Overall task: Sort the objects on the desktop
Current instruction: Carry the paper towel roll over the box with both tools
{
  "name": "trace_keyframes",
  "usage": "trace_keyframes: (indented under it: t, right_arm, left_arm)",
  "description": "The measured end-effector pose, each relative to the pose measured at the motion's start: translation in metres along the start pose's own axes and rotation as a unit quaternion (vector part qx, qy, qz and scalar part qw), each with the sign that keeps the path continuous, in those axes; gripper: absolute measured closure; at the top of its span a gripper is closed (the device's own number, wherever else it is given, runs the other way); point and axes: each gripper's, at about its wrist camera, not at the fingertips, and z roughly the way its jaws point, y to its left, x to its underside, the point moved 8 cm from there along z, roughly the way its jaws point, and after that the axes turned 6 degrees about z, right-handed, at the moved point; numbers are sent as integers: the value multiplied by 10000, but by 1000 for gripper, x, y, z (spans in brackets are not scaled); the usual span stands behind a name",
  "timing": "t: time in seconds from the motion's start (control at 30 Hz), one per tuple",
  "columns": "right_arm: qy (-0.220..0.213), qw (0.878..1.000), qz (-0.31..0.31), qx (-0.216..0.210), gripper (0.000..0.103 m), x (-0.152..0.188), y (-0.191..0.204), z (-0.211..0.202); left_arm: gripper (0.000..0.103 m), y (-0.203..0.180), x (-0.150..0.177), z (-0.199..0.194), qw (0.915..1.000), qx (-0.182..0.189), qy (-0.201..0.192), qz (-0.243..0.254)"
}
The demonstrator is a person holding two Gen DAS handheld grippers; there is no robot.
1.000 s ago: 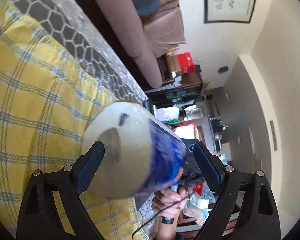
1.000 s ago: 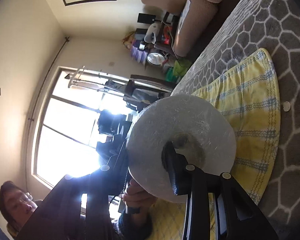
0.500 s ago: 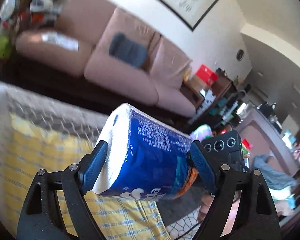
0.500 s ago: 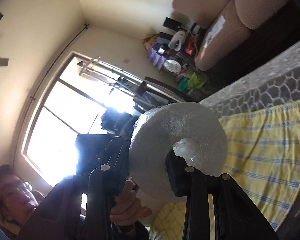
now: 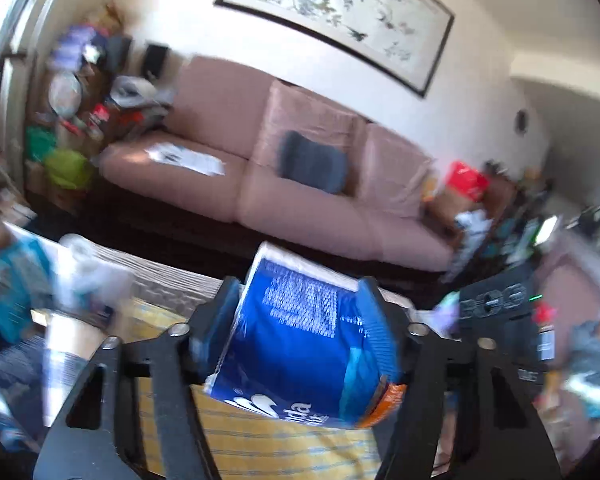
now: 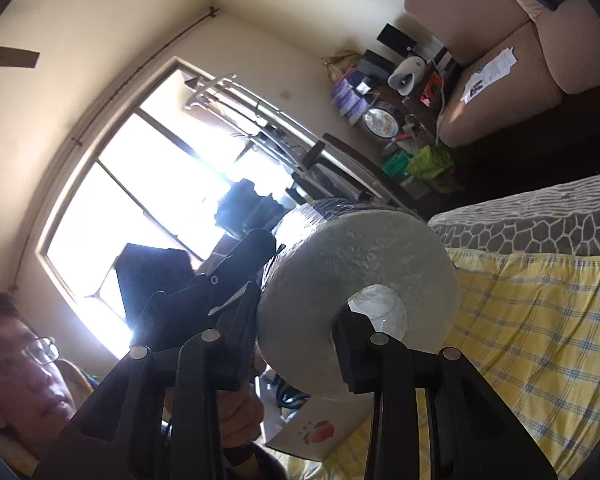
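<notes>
A toilet paper roll in blue printed wrap (image 5: 300,336) is clamped between both blue pads of my left gripper (image 5: 302,320), held in the air above the yellow checked cloth (image 5: 276,448). In the right wrist view the same roll's white end face (image 6: 356,276) shows, with one finger of my right gripper (image 6: 300,320) pushed into its core hole and the other finger on the roll's outer side. The left gripper's black body (image 6: 188,280) is seen beyond the roll.
The yellow cloth (image 6: 540,320) lies on a grey honeycomb-pattern mat (image 6: 540,216). A white box with a peach print (image 6: 316,432) sits below the roll. Blurred blue and white packs (image 5: 16,280) stand at left. A pink sofa (image 5: 300,184) is behind.
Both grippers have swung upright with the roll, so the sofa and wall now fill the left view. The left gripper's pads have closed tighter on the roll.
</notes>
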Motion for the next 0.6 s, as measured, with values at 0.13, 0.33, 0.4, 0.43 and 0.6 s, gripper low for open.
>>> trace_keyframes:
  t: [0.13, 0.33, 0.4, 0.43, 0.6]
  right_arm:
    - [-135, 9997, -61, 175, 68, 1, 8, 13]
    - [47, 9999, 51, -157, 68, 9, 15, 29]
    - [89, 9997, 77, -209, 68, 12, 17, 35]
    - [100, 9997, 72, -213, 68, 13, 21, 37]
    - [134, 9996, -31, -264, 68, 20, 44, 62]
  left_arm:
    - [48, 10, -8, -16, 9996, -84, -217, -167]
    - [49, 23, -13, -27, 9991, -302, -240, -195]
    - [49, 30, -16, -24, 9990, -334, -216, -212]
    - [49, 34, -17, -26, 9989, -357, -210, -224]
    - [49, 56, -25, -47, 9972, -669, -284, -170]
